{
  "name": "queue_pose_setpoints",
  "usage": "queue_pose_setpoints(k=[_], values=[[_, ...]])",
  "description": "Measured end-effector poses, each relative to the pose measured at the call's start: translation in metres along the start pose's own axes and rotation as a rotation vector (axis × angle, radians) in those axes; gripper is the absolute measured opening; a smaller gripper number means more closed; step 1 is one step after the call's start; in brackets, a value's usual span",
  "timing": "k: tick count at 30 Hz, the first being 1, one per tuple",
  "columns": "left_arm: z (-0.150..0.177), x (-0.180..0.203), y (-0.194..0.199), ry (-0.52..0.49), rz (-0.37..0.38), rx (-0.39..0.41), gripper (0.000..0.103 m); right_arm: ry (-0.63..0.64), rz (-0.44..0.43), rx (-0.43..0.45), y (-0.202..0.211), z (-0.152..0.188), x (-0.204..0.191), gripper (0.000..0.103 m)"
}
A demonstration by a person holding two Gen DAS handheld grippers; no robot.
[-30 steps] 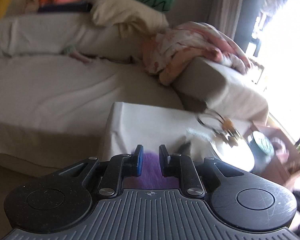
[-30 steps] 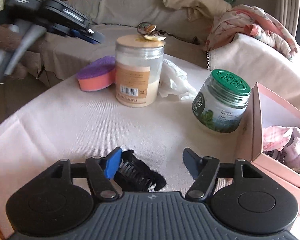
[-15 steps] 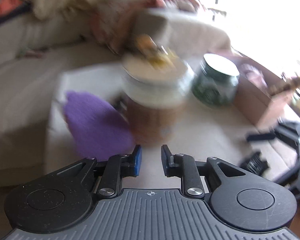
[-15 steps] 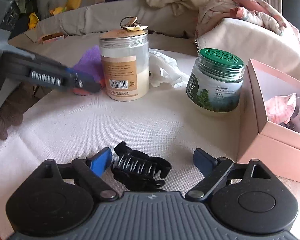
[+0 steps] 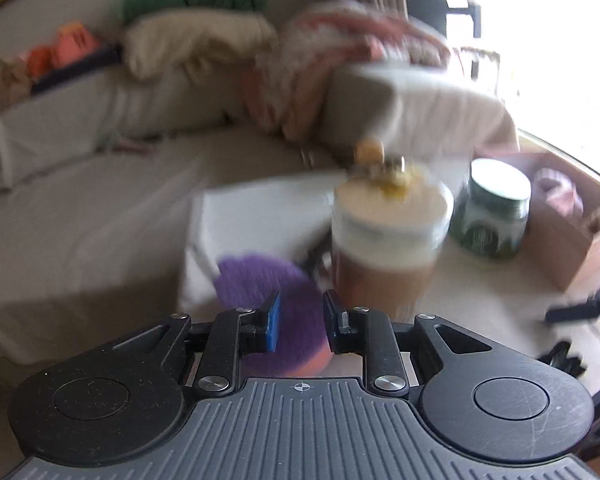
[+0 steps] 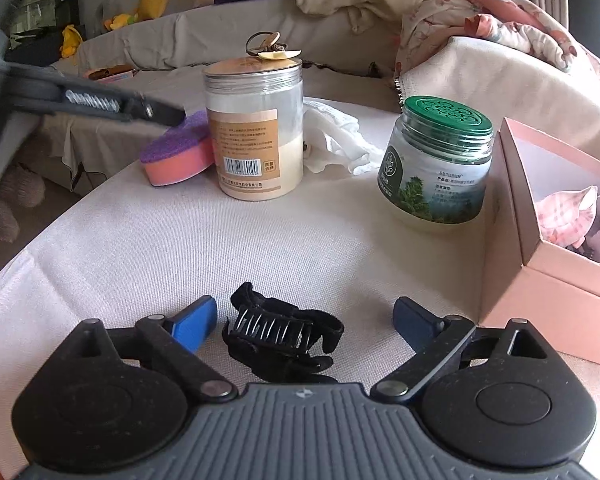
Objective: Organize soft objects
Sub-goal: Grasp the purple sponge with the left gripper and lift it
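Left hand-held gripper [image 5: 298, 322]: narrow gap between the blue pads, pinching nothing; hovered over the near edge of the purple-topped, salmon-bodied oval foam sponge [image 5: 268, 300].
Sponge location: at the 10 o'clock corner of the white-clothed table [image 6: 260, 248], touching or just beside the tall clear plastic jar with tan label and lid [image 6: 254, 128]; seen from the right wrist at 11 o'clock, well apart.
Direction from left gripper: sponge dead ahead at 12 o'clock and slightly below, purple face showing between and to the 10 o'clock side of the pads.
Long axis: ran roughly 10-to-4 in the left wrist view, judged through heavy blur; so oblique to the line joining the pads.
Nearer hand: left, clearly; tip seen over the sponge's far end in the right wrist view.
Right hand-held gripper [image 6: 304, 320]: spread wide, holding nothing, a black plastic toothed hair claw clip [image 6: 280, 336] lying on the cloth between the fingers.
Likely goal: open pink cardboard box [image 6: 548, 280] at 3 o'clock, already holding soft pink cloth items.
Judgement: pads probably needed widening to straddle the sponge; tall jar at 1 o'clock was the crowding risk.
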State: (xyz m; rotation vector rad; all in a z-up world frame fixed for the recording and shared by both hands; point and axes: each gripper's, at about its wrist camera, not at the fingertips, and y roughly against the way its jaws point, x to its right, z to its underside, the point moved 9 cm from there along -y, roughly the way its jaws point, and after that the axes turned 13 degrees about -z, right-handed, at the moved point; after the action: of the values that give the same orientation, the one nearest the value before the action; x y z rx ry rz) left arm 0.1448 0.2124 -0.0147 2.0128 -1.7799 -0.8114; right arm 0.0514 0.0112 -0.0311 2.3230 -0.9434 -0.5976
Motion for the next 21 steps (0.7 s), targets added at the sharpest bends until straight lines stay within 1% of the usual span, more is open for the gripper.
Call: queue_pose_setpoints(k=[1, 2, 3, 4, 5, 6, 7, 9, 11, 12, 13, 14, 15, 16, 18, 19, 21], values=[[0.004, 0.006, -0.006, -0.02, 0.019, -0.028, 0.027, 0.0, 0.0, 0.0, 0.0, 0.0, 0.0, 0.095], [0.006, 0.008, -0.007, -0.035, 0.032, -0.011, 0.032, 0.0, 0.0, 0.0, 0.0, 0.0, 0.0, 0.095], [0.007, 0.011, -0.005, -0.048, 0.045, -0.001, 0.041, 0.0, 0.0, 0.0, 0.0, 0.0, 0.0, 0.095], [0.008, 0.012, -0.004, -0.052, 0.062, -0.007, 0.054, 0.0, 0.0, 0.0, 0.0, 0.0, 0.0, 0.096], [0.008, 0.014, -0.005, -0.051, 0.081, -0.013, 0.058, 0.0, 0.0, 0.0, 0.0, 0.0, 0.0, 0.096], [0.01, 0.015, -0.004, -0.054, 0.091, -0.014, 0.065, 0.001, -0.001, 0.0, 0.0, 0.0, 0.0, 0.096], [0.012, 0.017, -0.002, -0.067, 0.094, -0.013, 0.068, 0.001, -0.001, -0.001, 0.0, 0.0, 0.0, 0.096], [0.014, 0.022, 0.0, -0.081, 0.078, -0.001, 0.068, 0.001, -0.001, 0.0, 0.0, 0.0, 0.0, 0.096], [0.013, 0.022, 0.005, -0.086, 0.042, 0.024, 0.066, 0.001, -0.001, 0.0, -0.001, 0.0, 0.0, 0.097], [0.012, 0.021, 0.006, -0.093, 0.002, 0.047, 0.066, 0.001, -0.002, 0.0, -0.001, 0.0, 0.0, 0.097], [0.008, 0.021, 0.004, -0.103, -0.055, 0.065, 0.066, 0.004, -0.004, 0.001, -0.001, 0.0, -0.001, 0.098], [0.009, 0.016, 0.002, -0.108, -0.113, 0.067, 0.066, 0.006, -0.006, -0.001, -0.002, -0.001, -0.001, 0.099], [0.01, 0.012, -0.003, -0.098, -0.147, 0.051, 0.064, 0.007, -0.008, -0.003, -0.002, -0.001, -0.001, 0.1], [0.011, 0.008, -0.008, -0.074, -0.158, 0.03, 0.066, 0.009, -0.009, -0.004, -0.002, 0.0, -0.001, 0.1], [0.011, 0.0, -0.018, -0.004, -0.14, -0.012, 0.067, 0.009, -0.009, -0.004, -0.002, 0.0, -0.001, 0.1], [0.011, -0.002, -0.023, 0.026, -0.128, -0.023, 0.07, 0.009, -0.01, -0.003, -0.002, 0.0, 0.0, 0.1], [0.009, -0.009, -0.028, 0.094, -0.102, -0.036, 0.072, 0.01, -0.01, -0.003, -0.002, 0.0, 0.0, 0.1]])
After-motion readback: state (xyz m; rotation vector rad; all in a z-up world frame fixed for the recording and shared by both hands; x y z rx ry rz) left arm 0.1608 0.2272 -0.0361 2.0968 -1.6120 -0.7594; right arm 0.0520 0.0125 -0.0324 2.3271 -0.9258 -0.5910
